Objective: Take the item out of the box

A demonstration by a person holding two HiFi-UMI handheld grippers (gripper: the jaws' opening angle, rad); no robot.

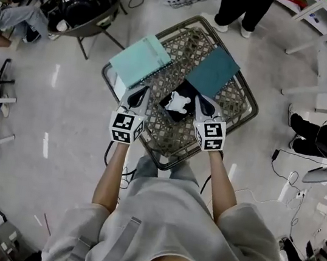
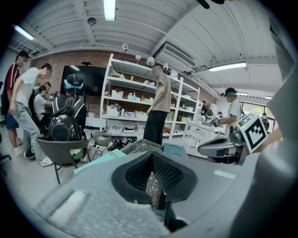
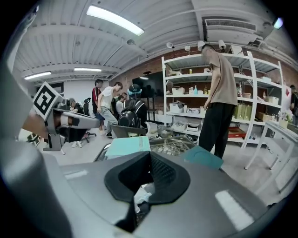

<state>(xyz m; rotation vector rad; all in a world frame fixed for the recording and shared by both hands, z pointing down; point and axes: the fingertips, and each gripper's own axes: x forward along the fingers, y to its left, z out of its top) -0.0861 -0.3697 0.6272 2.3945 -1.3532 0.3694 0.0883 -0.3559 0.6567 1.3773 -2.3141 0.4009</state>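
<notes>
Flanked by closed, empty left hand-held gripper and right hand-held gripper, seems light, soft, crushable: pinch white crumpled item by its raised middle inside black box.

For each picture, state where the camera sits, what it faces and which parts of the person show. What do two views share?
Head view: on the head, facing steeply down at the lattice table; forearms, left gripper and right gripper show.
Left gripper view: on the left gripper, facing along its jaws toward the shelves; the right gripper's cube shows.
Right gripper view: on the right gripper, facing likewise; the left gripper's cube shows.
Shared: both gripper views show the shelves.
</notes>
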